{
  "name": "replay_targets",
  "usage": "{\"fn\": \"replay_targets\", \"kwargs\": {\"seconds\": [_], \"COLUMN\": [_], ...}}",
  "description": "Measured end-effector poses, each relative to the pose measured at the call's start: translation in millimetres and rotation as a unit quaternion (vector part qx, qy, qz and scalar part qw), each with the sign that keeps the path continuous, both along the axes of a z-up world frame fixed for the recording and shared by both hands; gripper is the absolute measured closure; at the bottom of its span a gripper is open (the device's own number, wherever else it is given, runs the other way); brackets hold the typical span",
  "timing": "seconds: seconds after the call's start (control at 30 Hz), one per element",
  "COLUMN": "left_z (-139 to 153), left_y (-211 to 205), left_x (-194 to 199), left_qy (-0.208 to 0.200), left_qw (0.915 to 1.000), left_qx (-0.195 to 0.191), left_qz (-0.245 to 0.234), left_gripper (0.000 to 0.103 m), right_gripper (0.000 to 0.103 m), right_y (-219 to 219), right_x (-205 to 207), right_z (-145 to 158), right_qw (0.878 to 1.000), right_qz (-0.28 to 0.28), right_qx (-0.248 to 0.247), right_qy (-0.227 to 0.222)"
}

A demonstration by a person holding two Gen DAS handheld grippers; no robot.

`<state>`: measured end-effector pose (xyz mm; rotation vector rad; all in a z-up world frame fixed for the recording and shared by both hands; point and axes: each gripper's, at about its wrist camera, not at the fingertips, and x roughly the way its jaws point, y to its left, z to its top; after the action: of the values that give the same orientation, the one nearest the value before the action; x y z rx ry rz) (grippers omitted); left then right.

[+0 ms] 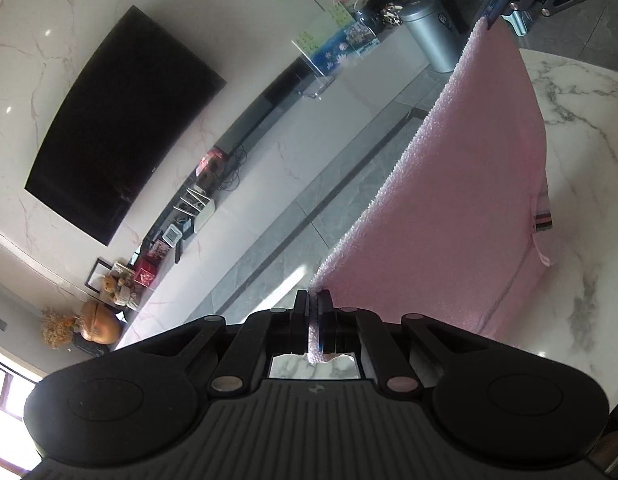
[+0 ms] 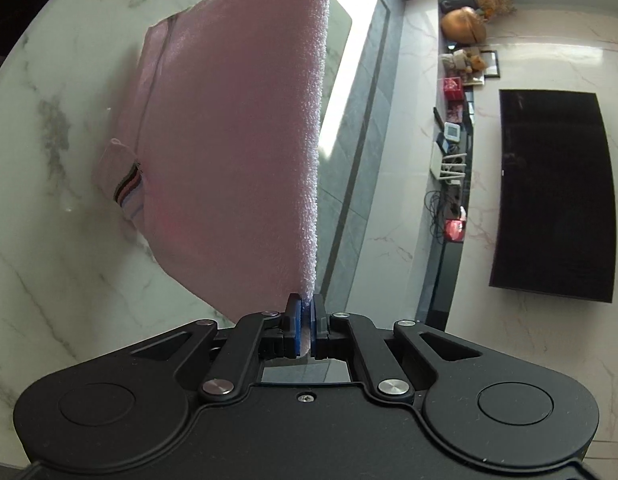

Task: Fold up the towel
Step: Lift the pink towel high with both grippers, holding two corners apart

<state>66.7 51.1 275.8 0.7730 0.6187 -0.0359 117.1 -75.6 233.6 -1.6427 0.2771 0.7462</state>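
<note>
Pink terry-cloth towel (image 1: 449, 184) hangs in the air over the white marble table (image 1: 581, 152), top edge stretched between the two grippers. Left gripper (image 1: 313, 312) is clamped on one corner, right gripper (image 2: 306, 316) on the other; lower hem w/ striped tag (image 2: 127, 196) droops near the tabletop. Risks: thin corner bites could slip if the edge gets pulled tighter; uneven lowering would skew the fold. Containers: grey metal bin (image 1: 433, 36) holds a green plant.
</note>
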Motion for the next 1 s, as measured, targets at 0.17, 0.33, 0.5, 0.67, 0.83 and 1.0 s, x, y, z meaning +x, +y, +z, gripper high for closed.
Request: {"fn": "replay_targets", "kwargs": {"seconds": [0.17, 0.33, 0.5, 0.67, 0.83, 1.0], "left_z": [24, 25, 22, 15, 6, -7], "left_y": [-12, -24, -37, -45, -48, -48], "left_x": [6, 20, 40, 60, 75, 92], "left_qy": [-0.029, -0.031, -0.027, -0.021, -0.019, -0.025], "left_qw": [0.9994, 0.9991, 0.9992, 0.9995, 0.9995, 0.9993], "left_qx": [0.013, 0.023, 0.023, 0.017, 0.019, 0.022], "left_qz": [-0.011, -0.014, -0.015, -0.015, -0.017, -0.015], "left_gripper": [0.100, 0.100, 0.100, 0.100, 0.100, 0.100], "right_gripper": [0.101, 0.101, 0.101, 0.101, 0.101, 0.101], "right_y": [-22, -33, -40, -45, -42, -39], "right_x": [-5, -4, 4, 11, 25, 36], "right_z": [31, 42, 48, 47, 37, 28], "right_qw": [0.999, 0.997, 0.994, 0.993, 0.993, 0.990], "right_qz": [-0.031, -0.049, -0.068, -0.082, -0.094, -0.112], "right_qx": [0.028, 0.049, 0.057, 0.053, 0.048, 0.051], "right_qy": [-0.035, -0.045, -0.057, -0.060, -0.059, -0.066]}}
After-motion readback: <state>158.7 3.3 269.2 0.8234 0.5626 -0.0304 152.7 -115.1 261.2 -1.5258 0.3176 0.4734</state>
